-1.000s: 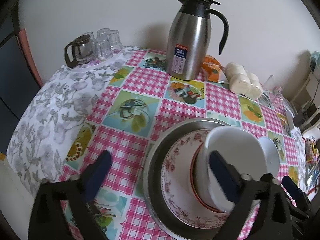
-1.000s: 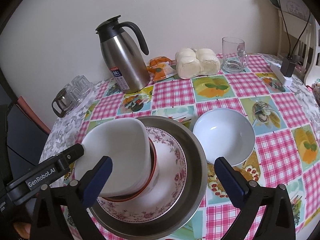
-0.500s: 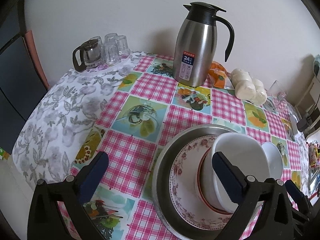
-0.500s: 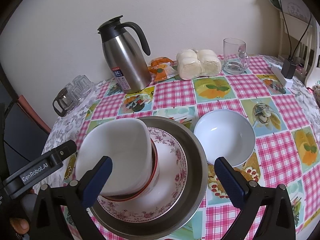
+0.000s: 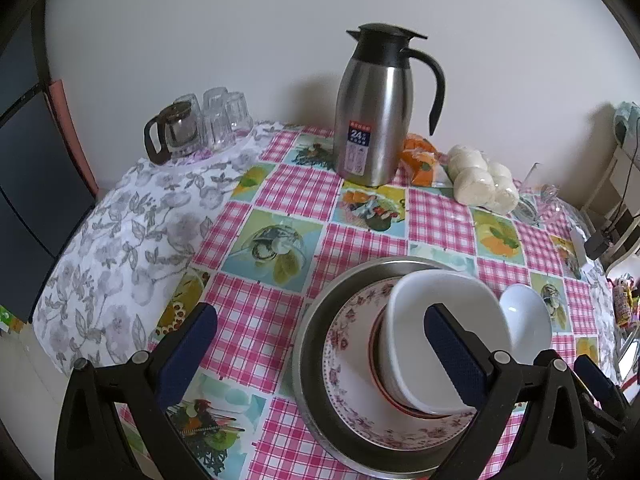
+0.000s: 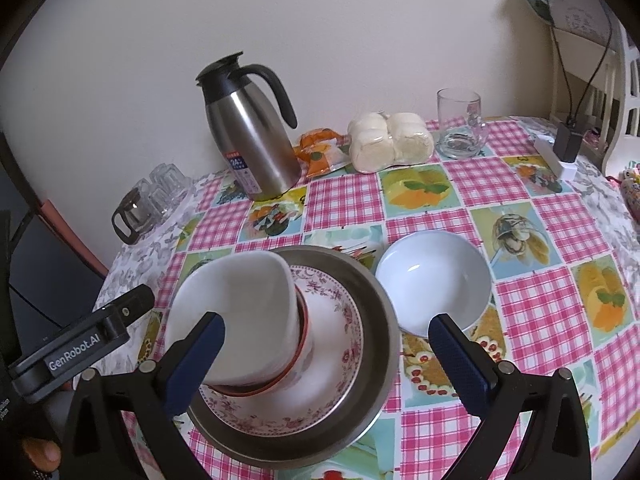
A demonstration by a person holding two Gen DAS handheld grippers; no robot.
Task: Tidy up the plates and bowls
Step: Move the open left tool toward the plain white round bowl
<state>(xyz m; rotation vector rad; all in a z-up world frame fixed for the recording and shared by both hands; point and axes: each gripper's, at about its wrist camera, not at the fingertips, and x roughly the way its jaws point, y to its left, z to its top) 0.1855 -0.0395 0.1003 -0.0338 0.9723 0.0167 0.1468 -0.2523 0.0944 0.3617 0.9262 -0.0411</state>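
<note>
Your left claw (image 5: 320,340) stands wide open and grips nothing. Its left finger hangs over the pink checked cloth of the bench (image 5: 280,192); its right finger sits in front of the white square bowl (image 5: 448,300), though you cannot tell from this view whether the pad touches the bowl's rim.

That white square bowl tops the stack just ahead and to the right of your left claw: it rests in a red-rimmed bowl (image 5: 376,356), which sits on a floral plate (image 5: 352,344), all inside a steel basin (image 5: 316,336).

Your right claw (image 6: 326,348) is also spread wide and empty. Between its fingers lies the right side of the steel basin (image 6: 380,312) with the floral plate (image 6: 344,320). Its left finger overlaps the white square bowl (image 6: 236,300); contact cannot be told. Just ahead of its right finger, a round white bowl (image 6: 434,284) sits alone on the bench (image 6: 540,300), beside the basin and close to its rim.

Far ahead of both claws, by the wall, stand a steel thermos jug (image 6: 252,136), a pack of white buns (image 6: 390,140) and a glass mug (image 6: 460,124). A small glass teapot with tumblers (image 5: 192,128) sits far ahead to your left claw's left.
</note>
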